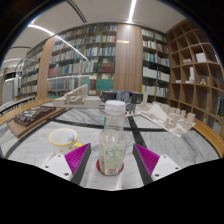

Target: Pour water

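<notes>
Setting, as I read it from the tool camera: a library or reading room, possibly a design studio library. Tall bookshelves (pixel 95 55) packed with book spines fill the back wall across the upper middle of the frame. At the upper right, a curved wooden shelving unit (pixel 195 70) with open cubbies holds small pale objects; I cannot identify them. Long strip lights (pixel 132 10) run across the ceiling at the top. The pale, marble-patterned counter (pixel 170 145) spreads across the centre, carrying what look like white scale models (pixel 165 115) at centre right. Further tables (pixel 35 115) with items on them sit at middle left.
</notes>
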Motion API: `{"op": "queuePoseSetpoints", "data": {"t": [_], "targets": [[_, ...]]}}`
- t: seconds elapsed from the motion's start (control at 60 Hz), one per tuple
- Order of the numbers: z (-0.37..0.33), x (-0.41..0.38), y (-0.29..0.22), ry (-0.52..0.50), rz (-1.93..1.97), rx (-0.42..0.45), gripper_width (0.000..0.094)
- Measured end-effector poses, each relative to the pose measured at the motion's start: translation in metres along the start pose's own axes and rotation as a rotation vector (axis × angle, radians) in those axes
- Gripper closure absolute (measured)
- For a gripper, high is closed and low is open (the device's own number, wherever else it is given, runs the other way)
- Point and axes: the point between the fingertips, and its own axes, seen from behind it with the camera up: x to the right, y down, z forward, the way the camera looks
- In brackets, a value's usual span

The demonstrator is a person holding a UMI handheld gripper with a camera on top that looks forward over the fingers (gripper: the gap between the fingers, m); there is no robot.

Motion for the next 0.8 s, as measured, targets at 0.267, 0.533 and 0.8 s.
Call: {"op": "queuePoseSetpoints", "data": {"t": [0.267,0.533,0.8], "targets": [[-0.133,-0.006,-0.005,0.032,0.088,-0.037,0.0083],[-0.232,-0.01,0.021,0.05,0.088,-0.064,0.0084],[-0.263,0.001,0.04,0.078,0.067,-0.076,0.0083]]}}
